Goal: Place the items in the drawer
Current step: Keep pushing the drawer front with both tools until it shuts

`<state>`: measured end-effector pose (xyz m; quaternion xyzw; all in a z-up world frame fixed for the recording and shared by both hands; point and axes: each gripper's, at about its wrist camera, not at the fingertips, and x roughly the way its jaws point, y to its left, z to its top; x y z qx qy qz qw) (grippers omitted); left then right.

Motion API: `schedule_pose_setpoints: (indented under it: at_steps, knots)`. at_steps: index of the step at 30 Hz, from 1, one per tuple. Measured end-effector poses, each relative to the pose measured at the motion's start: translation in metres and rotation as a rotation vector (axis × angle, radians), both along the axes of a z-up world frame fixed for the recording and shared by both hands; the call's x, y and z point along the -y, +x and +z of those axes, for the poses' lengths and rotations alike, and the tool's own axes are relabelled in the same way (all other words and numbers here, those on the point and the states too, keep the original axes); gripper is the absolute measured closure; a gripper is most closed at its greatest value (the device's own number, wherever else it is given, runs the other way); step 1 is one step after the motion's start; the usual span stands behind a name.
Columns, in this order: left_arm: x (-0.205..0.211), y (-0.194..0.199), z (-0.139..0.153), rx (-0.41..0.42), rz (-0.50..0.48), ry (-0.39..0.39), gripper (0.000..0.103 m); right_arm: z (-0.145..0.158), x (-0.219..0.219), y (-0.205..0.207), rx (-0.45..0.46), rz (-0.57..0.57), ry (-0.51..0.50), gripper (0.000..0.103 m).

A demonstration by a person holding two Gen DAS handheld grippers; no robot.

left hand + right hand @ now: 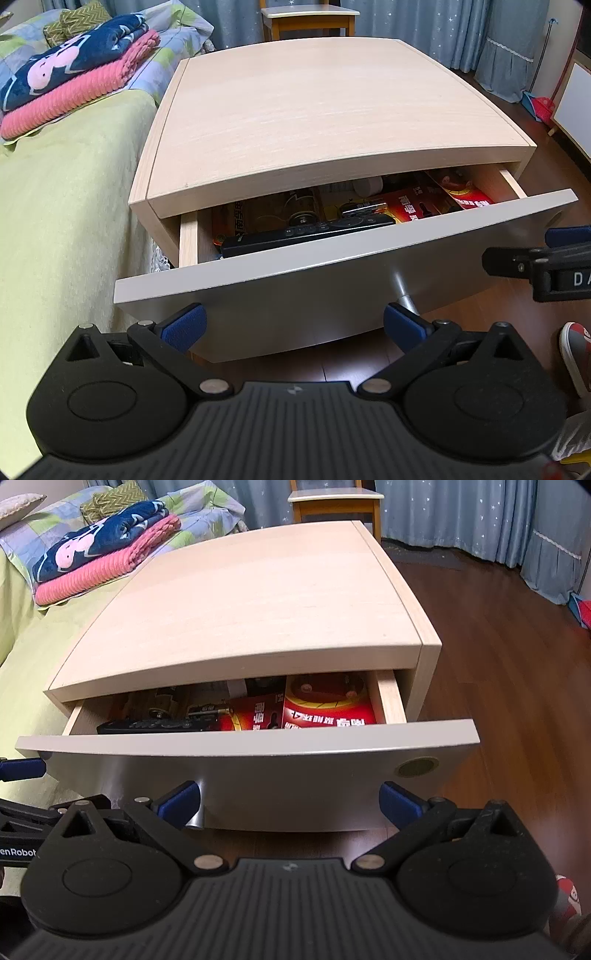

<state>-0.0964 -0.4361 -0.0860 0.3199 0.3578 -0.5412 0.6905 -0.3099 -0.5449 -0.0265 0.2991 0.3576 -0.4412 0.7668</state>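
A pale wood nightstand (325,110) has its top drawer (332,266) pulled partly out. Inside lie a black remote (303,236), loose batteries (364,208) and red battery packs (417,206). The right wrist view shows the same remote (159,724) and red packs (328,710) in the drawer (258,771). My left gripper (293,325) is open and empty, low in front of the drawer face, near its metal knob (402,291). My right gripper (290,801) is likewise open and empty before the drawer face, and it also shows from the side as the right gripper (517,260).
A bed with a green cover (66,206) runs along the nightstand's left, with folded pink and navy blankets (77,74) on it. Behind stand a wooden chair (310,18) and blue curtains (461,513). Dark wood floor (517,664) lies to the right. A shoe (574,354) is at the lower right.
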Motion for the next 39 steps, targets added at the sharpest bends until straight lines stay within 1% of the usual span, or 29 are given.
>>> schedule_pose_setpoints:
  at_steps: [7, 39]
  knots:
    - [0.001, -0.001, -0.001, 0.002, 0.002, 0.001, 0.001, 0.000, 0.004, 0.003, 0.006, 0.005, -0.025, 0.001]
    - [0.017, 0.006, -0.002, 0.015, 0.005, -0.011, 0.001, -0.005, 0.017, 0.013, 0.009, -0.008, -0.050, 0.000]
